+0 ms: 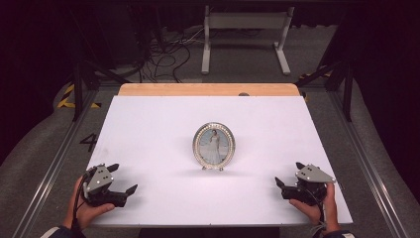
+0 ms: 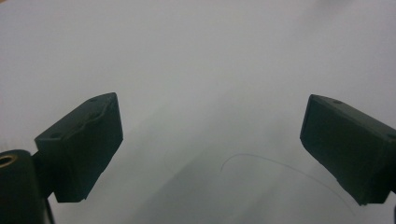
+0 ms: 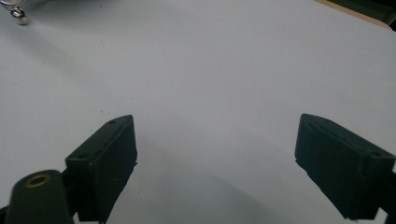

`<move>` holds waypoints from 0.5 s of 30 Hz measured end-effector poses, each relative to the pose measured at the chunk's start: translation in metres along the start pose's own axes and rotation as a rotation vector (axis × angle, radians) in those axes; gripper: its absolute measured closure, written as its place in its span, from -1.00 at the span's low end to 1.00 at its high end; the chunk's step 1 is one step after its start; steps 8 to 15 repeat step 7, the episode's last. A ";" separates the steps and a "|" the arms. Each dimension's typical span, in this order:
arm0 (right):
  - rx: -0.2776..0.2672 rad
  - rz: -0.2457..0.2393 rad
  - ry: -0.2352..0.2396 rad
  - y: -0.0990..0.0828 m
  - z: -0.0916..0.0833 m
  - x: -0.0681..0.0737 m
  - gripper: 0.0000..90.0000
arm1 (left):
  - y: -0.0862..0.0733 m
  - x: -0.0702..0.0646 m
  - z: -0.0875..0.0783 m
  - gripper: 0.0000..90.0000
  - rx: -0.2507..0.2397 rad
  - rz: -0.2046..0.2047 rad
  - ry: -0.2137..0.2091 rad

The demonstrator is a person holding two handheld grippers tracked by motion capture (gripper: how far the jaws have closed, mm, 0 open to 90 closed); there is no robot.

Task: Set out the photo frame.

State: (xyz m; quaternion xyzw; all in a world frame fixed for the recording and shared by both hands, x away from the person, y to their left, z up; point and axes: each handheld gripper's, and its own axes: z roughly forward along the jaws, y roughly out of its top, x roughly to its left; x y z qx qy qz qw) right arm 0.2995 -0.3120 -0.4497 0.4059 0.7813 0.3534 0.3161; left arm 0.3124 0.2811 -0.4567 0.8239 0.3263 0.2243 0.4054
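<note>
A white table (image 1: 148,134), flat and matte, with a strip of pale wood showing along its far edge, takes up most of the high view. One oval picture frame (image 1: 214,146) stands upright near the middle of the table, well apart from both grippers and roughly midway between them. Its rim is silvery and beaded, it rests on small metal feet, and it holds a portrait of a figure in white.

There are two grippers, one in each hand, both low over the near edge of the table. The left gripper (image 1: 120,179) sits at the near left corner with its jaws spread wide, nothing between them and nothing touched; its own view shows two blocky black matte jaws far apart over bare white surface. The right gripper (image 1: 289,174) sits at the near right corner, its jaws likewise spread wide and empty. Each carries a grey three-cornered plate on top.
</note>
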 end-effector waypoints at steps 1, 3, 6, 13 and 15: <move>0.000 0.000 -0.002 0.000 0.000 0.000 -0.69 | 0.000 0.001 -0.001 -0.87 -0.005 -0.009 0.005; 0.000 0.003 -0.003 -0.001 -0.001 0.000 -0.69 | -0.001 0.002 -0.001 -0.87 -0.003 -0.008 0.015; -0.003 0.009 -0.007 -0.001 -0.001 -0.001 -0.69 | 0.000 0.001 0.001 -0.88 0.003 -0.003 0.014; -0.003 0.007 -0.008 -0.001 -0.001 -0.001 -0.69 | 0.000 0.001 0.001 -0.88 0.003 -0.003 0.014; -0.003 0.007 -0.008 -0.001 -0.001 -0.001 -0.69 | 0.000 0.001 0.001 -0.88 0.003 -0.003 0.014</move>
